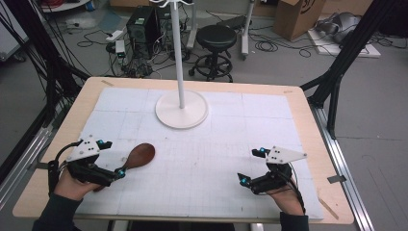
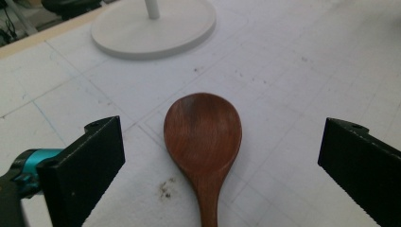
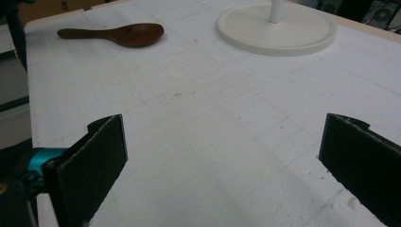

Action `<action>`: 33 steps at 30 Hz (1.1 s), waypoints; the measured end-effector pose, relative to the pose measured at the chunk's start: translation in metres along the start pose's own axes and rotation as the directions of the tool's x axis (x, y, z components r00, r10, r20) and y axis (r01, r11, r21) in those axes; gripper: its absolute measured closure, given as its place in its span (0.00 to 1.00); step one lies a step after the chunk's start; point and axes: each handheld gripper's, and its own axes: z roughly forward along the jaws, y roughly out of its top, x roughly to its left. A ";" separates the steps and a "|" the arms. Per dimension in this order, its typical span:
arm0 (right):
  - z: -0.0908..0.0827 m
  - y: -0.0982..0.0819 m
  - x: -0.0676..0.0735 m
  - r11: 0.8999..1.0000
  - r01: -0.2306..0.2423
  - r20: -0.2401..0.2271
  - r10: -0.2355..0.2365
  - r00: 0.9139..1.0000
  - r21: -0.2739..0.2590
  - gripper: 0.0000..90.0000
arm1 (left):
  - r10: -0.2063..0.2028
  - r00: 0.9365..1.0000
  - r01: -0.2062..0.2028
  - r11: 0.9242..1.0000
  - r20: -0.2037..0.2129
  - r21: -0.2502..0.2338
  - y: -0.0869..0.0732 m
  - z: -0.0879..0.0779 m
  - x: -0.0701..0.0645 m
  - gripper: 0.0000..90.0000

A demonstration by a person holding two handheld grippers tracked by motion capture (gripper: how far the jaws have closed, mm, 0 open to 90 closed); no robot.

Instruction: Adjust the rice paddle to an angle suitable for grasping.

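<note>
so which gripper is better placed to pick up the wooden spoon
Left. The left gripper is open with the wooden spoon between its jaws; the right gripper sits far across the mat.

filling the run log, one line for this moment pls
left claw: open, straddling wooden spoon handle | right claw: open, empty | spoon: flat on mat

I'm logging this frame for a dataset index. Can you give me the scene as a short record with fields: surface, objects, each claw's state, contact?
surface: wooden table covered by a white gridded mat
objects: brown wooden spoon, lying flat; white stand with round base and upright pole
left claw: open, jaws either side of the spoon's handle end, bowl pointing away
right claw: open, over bare mat, nothing between its jaws
contact: neither claw grips anything; the spoon rests on the mat
spoon vs stand: apart, spoon nearer the person's left hand
</note>
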 end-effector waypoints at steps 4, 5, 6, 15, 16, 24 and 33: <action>-0.001 -0.001 -0.001 1.000 0.001 0.008 -0.001 1.000 0.005 0.01 | 0.002 1.000 -0.003 0.997 0.013 0.081 0.004 0.003 0.003 0.02; -0.002 -0.001 -0.002 1.000 0.000 0.010 0.000 1.000 0.005 0.01 | 0.004 1.000 -0.006 0.992 0.013 0.129 0.005 0.006 0.004 0.02; -0.002 -0.001 -0.002 1.000 0.000 0.010 0.000 1.000 0.005 0.01 | 0.004 1.000 -0.006 0.992 0.013 0.129 0.005 0.006 0.004 0.02; -0.006 -0.003 -0.005 1.000 -0.006 0.016 0.006 1.000 0.005 0.01 | 0.029 1.000 -0.026 0.956 -0.007 0.294 0.002 0.013 0.011 0.02; -0.006 -0.003 -0.005 1.000 -0.009 0.016 0.009 1.000 0.008 0.01 | 0.038 0.999 -0.034 0.948 -0.008 0.316 0.001 0.014 0.011 0.02; -0.003 -0.004 -0.006 1.000 -0.007 0.021 0.007 1.000 0.028 0.01 | 0.074 0.997 -0.062 0.894 -0.010 0.444 0.004 0.023 0.010 0.02; -0.002 -0.007 -0.007 0.999 -0.002 0.027 0.000 1.000 0.053 0.01 | 0.062 0.997 -0.073 0.831 0.038 0.552 0.012 0.038 0.007 0.05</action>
